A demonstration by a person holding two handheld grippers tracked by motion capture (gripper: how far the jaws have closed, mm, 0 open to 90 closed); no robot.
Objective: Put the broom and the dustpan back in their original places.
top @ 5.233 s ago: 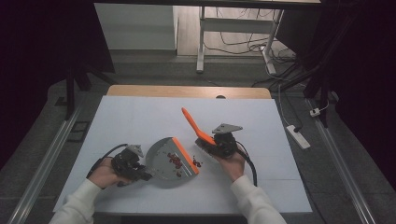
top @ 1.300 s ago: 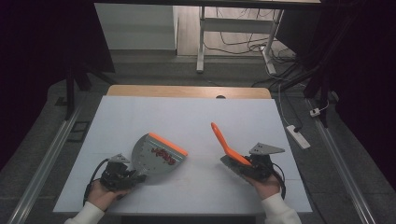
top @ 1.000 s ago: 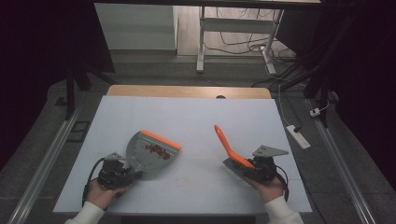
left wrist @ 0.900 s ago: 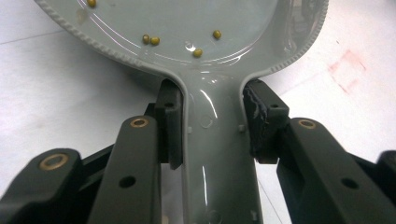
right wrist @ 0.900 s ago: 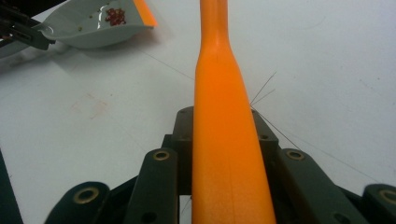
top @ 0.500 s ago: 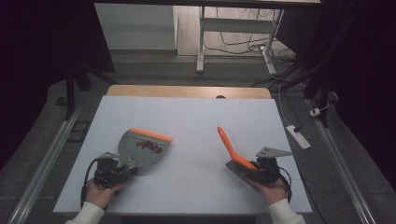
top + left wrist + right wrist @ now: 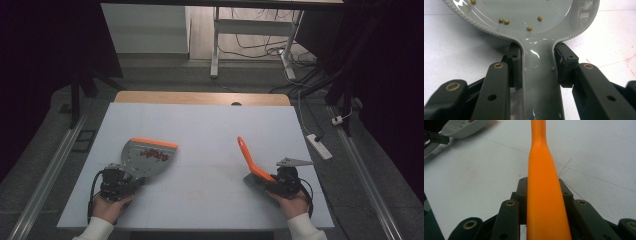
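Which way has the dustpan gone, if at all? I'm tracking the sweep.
Yes. The dustpan has moved left, from the table's middle toward its left edge.

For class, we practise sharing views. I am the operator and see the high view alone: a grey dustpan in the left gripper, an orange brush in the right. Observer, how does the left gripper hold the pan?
Observer: In the left gripper view the left gripper has both pads pressed on the sides of the dustpan handle, just below the scoop.
Operator: What lies in the pan?
Observer: Small round yellow-green beads, loose on its floor.
Operator: And the right gripper?
Observer: The right gripper has its jaws shut on the orange brush handle, which runs straight ahead over the white table.
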